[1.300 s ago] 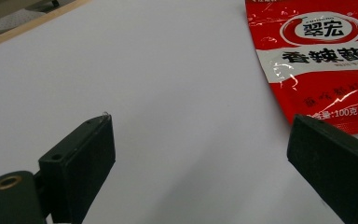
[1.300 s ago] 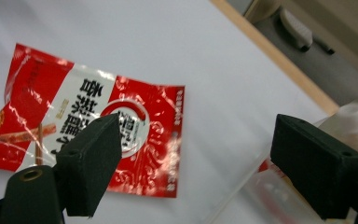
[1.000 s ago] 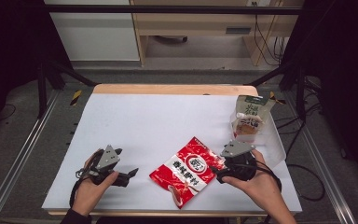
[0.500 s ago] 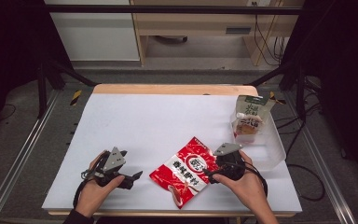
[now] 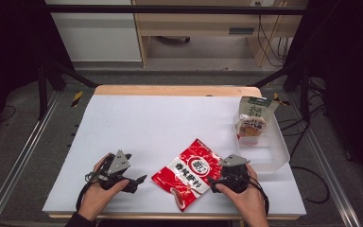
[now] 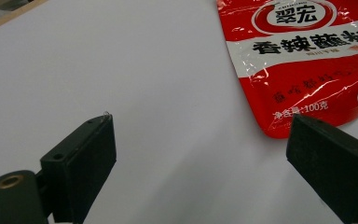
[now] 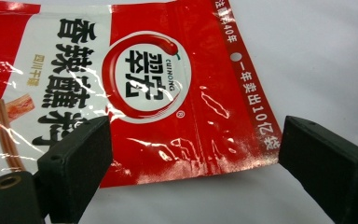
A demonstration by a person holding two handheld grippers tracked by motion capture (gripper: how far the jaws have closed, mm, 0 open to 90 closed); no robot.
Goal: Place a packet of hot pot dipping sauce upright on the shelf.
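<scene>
The red pouch [image 5: 193, 172] lies flat on the worktop [image 5: 160, 127], long axis slanting away from the right tool [image 5: 213, 182]. Its near edge sits directly ahead of that tool's spread, just-widened jaws, nothing gripped. The left tool [image 5: 139, 179], also spread, is farther off.

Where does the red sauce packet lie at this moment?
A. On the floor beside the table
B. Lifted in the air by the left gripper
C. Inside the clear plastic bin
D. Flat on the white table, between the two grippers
D: in the high view the red packet lies flat on the white table, with the left gripper on one side and the right gripper on the other.
</scene>
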